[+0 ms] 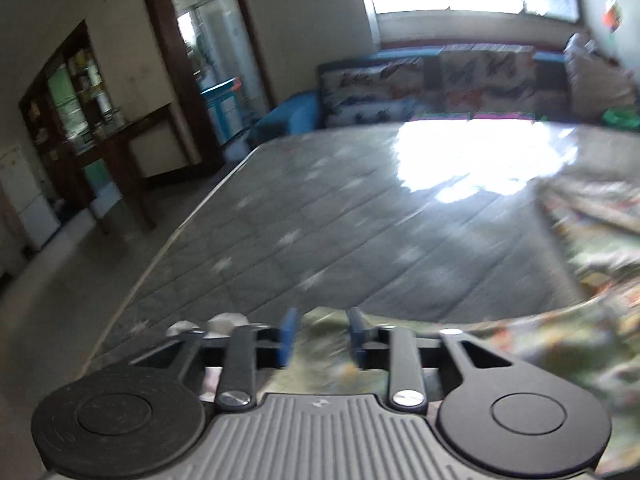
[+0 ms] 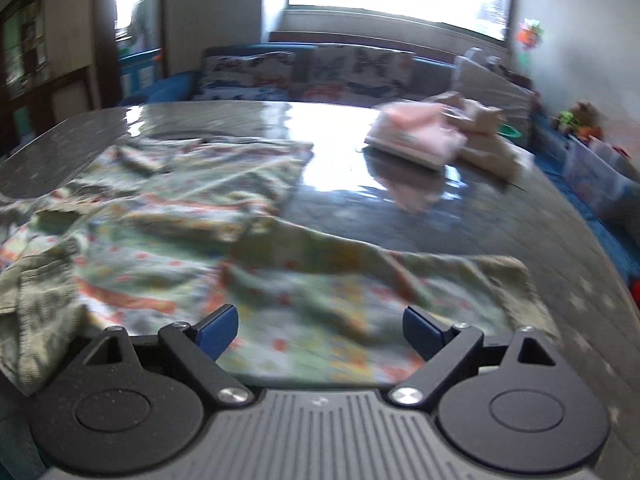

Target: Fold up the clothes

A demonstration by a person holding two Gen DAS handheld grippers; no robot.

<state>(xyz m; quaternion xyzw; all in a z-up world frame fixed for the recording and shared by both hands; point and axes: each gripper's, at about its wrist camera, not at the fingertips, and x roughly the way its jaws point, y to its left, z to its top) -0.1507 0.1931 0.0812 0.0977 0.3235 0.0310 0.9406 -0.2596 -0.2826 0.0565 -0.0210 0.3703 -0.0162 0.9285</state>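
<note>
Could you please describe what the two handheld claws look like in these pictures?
The left claw and the right claw look alike: a ribbed grey body, two round black discs at the sides, black linkage bars with silver screws, and blue fingertips. No cables, hands or sleeves are visible.

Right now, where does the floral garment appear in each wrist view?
Left wrist: the floral garment fills the right edge and runs down between the left tongs.
Right wrist: it covers the left and centre, under the right tongs.
Shared landmark: the butterfly-print cushions behind the table.
</note>
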